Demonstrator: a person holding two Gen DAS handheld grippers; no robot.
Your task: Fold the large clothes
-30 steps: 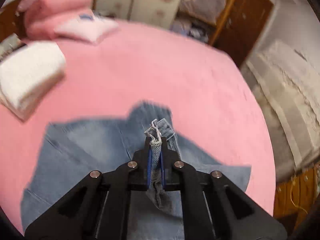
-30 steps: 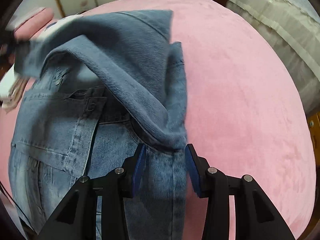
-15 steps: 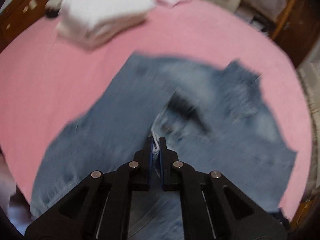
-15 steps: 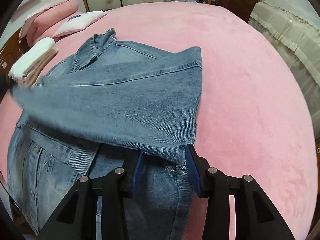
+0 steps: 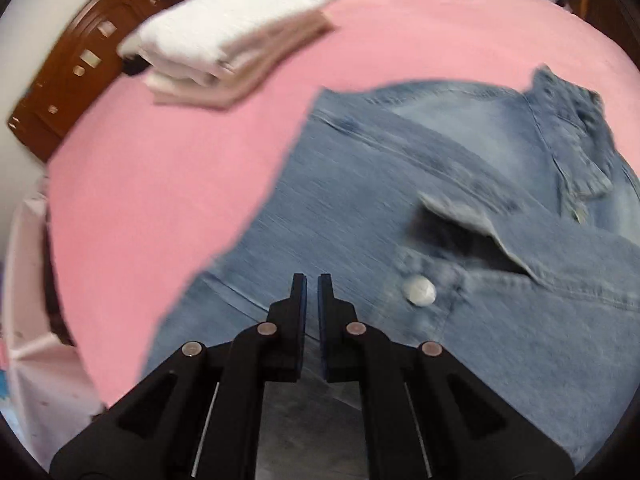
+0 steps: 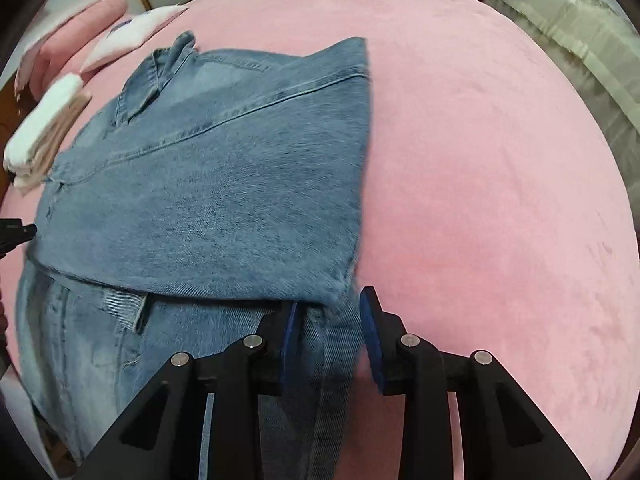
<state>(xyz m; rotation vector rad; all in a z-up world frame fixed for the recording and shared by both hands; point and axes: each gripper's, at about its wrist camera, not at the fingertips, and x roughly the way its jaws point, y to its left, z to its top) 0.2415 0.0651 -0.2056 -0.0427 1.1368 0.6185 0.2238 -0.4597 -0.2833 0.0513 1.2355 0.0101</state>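
Observation:
A blue denim jacket (image 5: 400, 184) (image 6: 220, 168) lies on the pink bed (image 6: 480, 160), one part folded flat across its body. Its collar (image 6: 160, 76) points to the far side. My left gripper (image 5: 312, 280) hovers low over the denim, shut, with no cloth showing past its tips. A cuff with a white button (image 5: 418, 294) lies just right of it. In the right wrist view the left gripper (image 6: 16, 234) shows at the fold's left end. My right gripper (image 6: 328, 308) sits at the fold's near right corner, jaws closing on the jacket's edge, which fills the gap.
Folded white towels (image 5: 232, 28) (image 6: 44, 120) sit on the bed beyond the jacket, near a dark wooden headboard (image 5: 68, 80). A white pillow (image 6: 132, 32) and pink bedding (image 6: 68, 36) lie at the far end. Beige bedding (image 6: 568, 32) is off the bed's right side.
The left gripper came down from above and laid the lifted denim flat across the jacket; the cuff it pinched now lies beside its tips. The right jaws narrowed on the edge.

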